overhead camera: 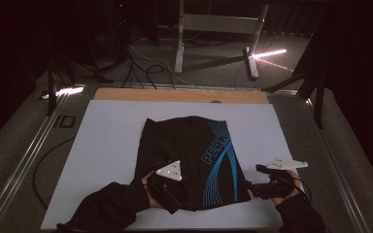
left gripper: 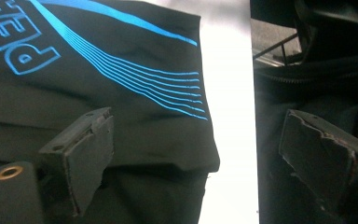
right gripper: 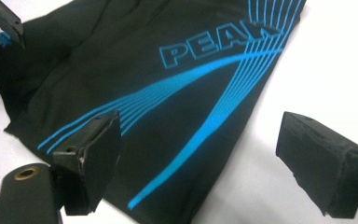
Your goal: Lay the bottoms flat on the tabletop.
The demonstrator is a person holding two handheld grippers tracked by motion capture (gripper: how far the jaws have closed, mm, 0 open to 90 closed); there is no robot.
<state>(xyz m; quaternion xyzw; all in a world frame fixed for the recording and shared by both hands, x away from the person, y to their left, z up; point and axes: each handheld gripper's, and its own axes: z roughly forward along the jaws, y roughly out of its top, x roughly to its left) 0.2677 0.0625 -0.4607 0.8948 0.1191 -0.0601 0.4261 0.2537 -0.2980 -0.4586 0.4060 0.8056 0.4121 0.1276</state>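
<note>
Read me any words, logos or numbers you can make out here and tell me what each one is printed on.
"PEAK": blue outlined letters on the black garment, beside its blue curved stripes; the last letter is partly overlapped by the stripes in the right gripper view.
"ID": dark marking on the floor strip left of the table, in the high view; blurry, so the reading is uncertain.
Nothing readable shows on the left gripper or the right gripper.

Left gripper [overhead camera: 167, 187] is low at the near left, jaws wide apart. Right gripper [overhead camera: 255, 187] is at the near right, jaws likewise apart. Both forearms enter from below, dark-sleeved.
</note>
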